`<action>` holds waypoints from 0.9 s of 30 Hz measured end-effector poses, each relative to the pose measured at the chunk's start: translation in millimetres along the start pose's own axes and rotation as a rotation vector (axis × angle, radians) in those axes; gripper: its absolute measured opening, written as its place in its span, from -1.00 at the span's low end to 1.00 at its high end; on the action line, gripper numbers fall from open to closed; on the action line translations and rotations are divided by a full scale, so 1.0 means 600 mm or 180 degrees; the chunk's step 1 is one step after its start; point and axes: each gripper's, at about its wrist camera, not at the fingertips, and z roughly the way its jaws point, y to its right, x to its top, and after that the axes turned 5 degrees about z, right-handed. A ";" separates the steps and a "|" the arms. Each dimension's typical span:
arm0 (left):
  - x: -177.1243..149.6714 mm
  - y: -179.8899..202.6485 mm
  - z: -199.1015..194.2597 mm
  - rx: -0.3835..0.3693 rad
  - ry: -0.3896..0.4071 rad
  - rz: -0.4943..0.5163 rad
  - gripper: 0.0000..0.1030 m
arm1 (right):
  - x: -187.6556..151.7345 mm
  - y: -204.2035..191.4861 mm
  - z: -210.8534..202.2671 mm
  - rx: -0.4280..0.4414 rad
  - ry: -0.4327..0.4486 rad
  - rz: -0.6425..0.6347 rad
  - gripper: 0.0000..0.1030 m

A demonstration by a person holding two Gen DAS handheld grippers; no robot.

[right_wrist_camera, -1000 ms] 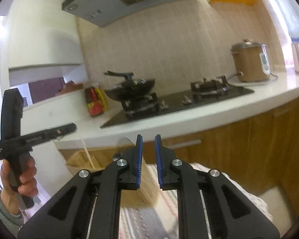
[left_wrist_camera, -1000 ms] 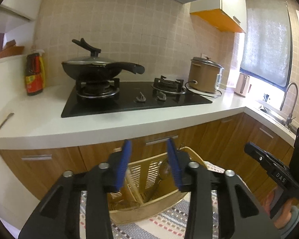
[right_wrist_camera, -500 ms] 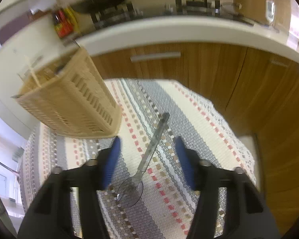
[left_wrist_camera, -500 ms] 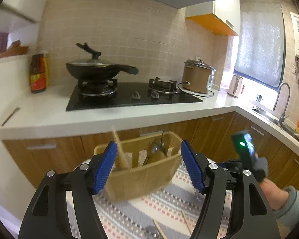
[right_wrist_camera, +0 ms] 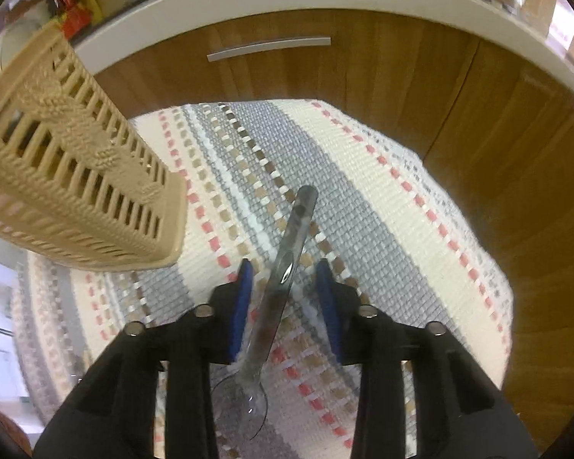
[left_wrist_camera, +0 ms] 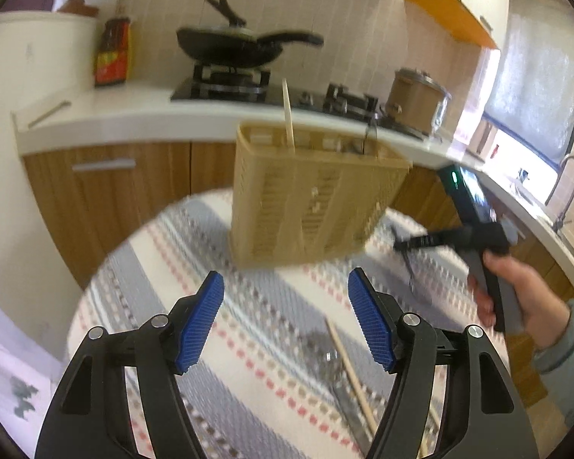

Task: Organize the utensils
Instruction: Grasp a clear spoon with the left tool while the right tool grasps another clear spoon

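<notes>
My right gripper (right_wrist_camera: 283,294) is spread partway, blue pads on either side of a spoon (right_wrist_camera: 283,287) without touching it. The spoon is metal, grey and glossy; its handle runs forward between my fingers, and its bowl lies back under the gripper body. It rests flat on a woven mat (right_wrist_camera: 382,199) striped grey, cream and pink.

Ahead and to the left of that gripper stands a tan slatted utensil basket (right_wrist_camera: 76,176) with a braided relief on its side.

My left gripper (left_wrist_camera: 285,325) is spread wide and holds nothing. Just ahead of its right finger a wooden chopstick (left_wrist_camera: 350,367) lies on the mat, blurred. Farther forward is the basket, one chopstick upright in it (left_wrist_camera: 288,114).

No lettering is readable; the bottle (left_wrist_camera: 113,51) label on the counter is too blurred.
</notes>
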 end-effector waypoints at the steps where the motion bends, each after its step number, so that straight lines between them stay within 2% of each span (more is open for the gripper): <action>1: -0.009 0.003 0.005 -0.0007 -0.0070 0.0020 0.24 | -0.003 -0.004 -0.001 -0.0006 -0.0005 -0.0047 -0.72; 5: -0.038 0.019 0.030 -0.0103 -0.0397 0.0127 0.06 | -0.042 -0.018 -0.012 0.0031 -0.0010 -0.0300 -0.77; 7: -0.057 0.026 0.045 -0.0109 -0.0584 0.0198 -0.09 | -0.068 -0.021 -0.020 0.0060 -0.0022 -0.0394 -0.77; 10: -0.086 0.045 0.062 -0.0147 -0.0863 0.0312 -0.15 | -0.107 -0.021 -0.032 0.0170 -0.0079 -0.0480 -0.78; 14: -0.103 0.060 0.072 -0.0075 -0.1010 0.0355 -0.16 | -0.152 -0.019 -0.046 0.0272 -0.0153 -0.0545 -0.78; 17: -0.096 0.066 0.082 -0.0021 -0.1053 0.0332 -0.25 | -0.161 -0.012 -0.056 0.0358 -0.0202 -0.0523 -0.78; 21: -0.091 0.083 0.103 0.0094 -0.1218 0.0390 -0.29 | -0.187 -0.018 -0.069 0.0337 -0.0176 -0.0565 -0.78; 27: -0.090 0.096 0.110 0.0205 -0.1254 0.0470 -0.29 | -0.221 -0.017 -0.085 0.0331 -0.0138 -0.0554 -0.78</action>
